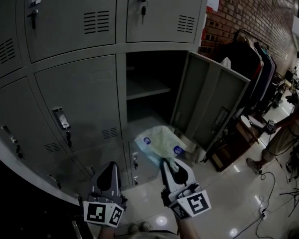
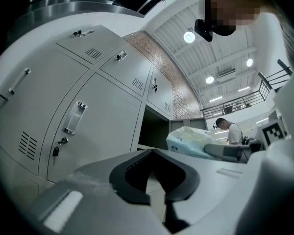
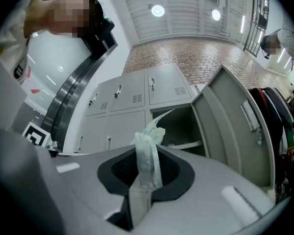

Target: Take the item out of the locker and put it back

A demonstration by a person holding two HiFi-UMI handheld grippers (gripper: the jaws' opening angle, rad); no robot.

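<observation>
A pale green-white plastic bag [image 1: 161,141] with blue print hangs in front of the open locker compartment [image 1: 148,86], level with its lower edge. My right gripper [image 1: 169,169] is shut on the bag's near end. In the right gripper view a bunched strip of the bag [image 3: 148,151] stands up from between the closed jaws of the right gripper [image 3: 143,182]. The locker's door [image 1: 215,103] is swung out to the right. My left gripper [image 1: 109,177] sits to the left of the bag, below the closed lockers. Its jaws meet with nothing between them in the left gripper view [image 2: 160,192], where the bag [image 2: 193,140] shows to the right.
A shelf [image 1: 147,89] divides the open compartment. Closed grey lockers [image 1: 74,103] with handles and keys fill the left and top. To the right are a clothes rack [image 1: 254,59], a person [image 1: 284,133] and cables [image 1: 269,203] on the glossy floor.
</observation>
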